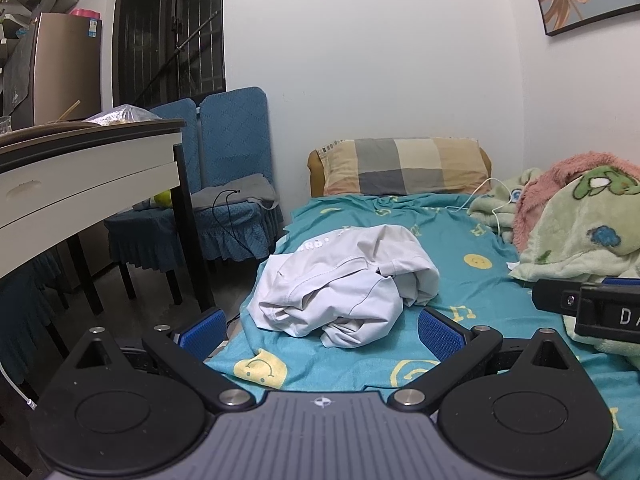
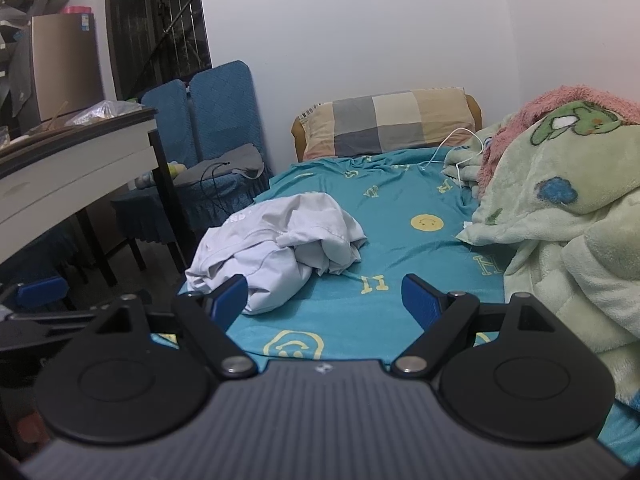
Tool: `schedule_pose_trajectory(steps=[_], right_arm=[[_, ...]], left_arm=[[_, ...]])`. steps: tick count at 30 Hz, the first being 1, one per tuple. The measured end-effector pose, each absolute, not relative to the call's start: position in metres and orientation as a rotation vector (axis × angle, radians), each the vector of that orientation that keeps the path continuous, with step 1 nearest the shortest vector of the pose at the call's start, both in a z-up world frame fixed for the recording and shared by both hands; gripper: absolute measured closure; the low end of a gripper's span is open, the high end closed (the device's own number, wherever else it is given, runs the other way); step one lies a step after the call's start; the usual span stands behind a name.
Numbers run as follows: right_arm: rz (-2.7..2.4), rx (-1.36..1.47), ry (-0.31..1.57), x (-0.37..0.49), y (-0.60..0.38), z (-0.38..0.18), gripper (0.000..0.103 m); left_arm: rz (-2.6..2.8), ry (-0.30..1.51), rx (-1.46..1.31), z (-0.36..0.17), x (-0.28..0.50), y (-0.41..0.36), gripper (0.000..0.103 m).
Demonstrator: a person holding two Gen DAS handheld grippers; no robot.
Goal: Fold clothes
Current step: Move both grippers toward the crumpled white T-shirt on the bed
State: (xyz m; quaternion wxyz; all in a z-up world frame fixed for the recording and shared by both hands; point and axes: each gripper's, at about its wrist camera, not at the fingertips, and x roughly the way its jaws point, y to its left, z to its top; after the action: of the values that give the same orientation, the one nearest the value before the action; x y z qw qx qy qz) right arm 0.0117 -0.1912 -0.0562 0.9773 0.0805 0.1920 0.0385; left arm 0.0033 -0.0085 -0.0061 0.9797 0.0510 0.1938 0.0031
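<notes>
A crumpled white garment (image 1: 344, 280) lies in a heap on the teal bed sheet (image 1: 472, 236) near the bed's left edge. It also shows in the right wrist view (image 2: 276, 244). My left gripper (image 1: 320, 332) is open and empty, its blue pads just short of the heap's near side. My right gripper (image 2: 326, 300) is open and empty, held above the sheet to the right of the heap; its left pad (image 2: 230, 298) sits in front of the heap's near edge. Part of the right gripper shows at the right of the left wrist view (image 1: 592, 308).
A green and pink fleece blanket (image 2: 560, 208) is piled along the bed's right side. A checked pillow (image 1: 404, 166) lies at the head by the wall, with a white cable (image 2: 448, 148). A table (image 1: 84, 176) and blue chairs (image 1: 224, 184) stand left of the bed.
</notes>
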Motion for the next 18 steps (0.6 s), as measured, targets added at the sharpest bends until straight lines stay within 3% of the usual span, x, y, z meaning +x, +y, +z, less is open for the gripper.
schedule_pose_trajectory(steps=[9, 18], right_arm=[[0.129, 0.125, 0.481, 0.035, -0.19, -0.073, 0.018], [0.295, 0.156, 0.495, 0.067, -0.189, -0.049, 0.018]], left_arm=[[-0.035, 0.397, 0.103, -0.025, -0.002, 0.005, 0.0], [-0.002, 0.41, 0.046, -0.026, 0.004, 0.011, 0.0]])
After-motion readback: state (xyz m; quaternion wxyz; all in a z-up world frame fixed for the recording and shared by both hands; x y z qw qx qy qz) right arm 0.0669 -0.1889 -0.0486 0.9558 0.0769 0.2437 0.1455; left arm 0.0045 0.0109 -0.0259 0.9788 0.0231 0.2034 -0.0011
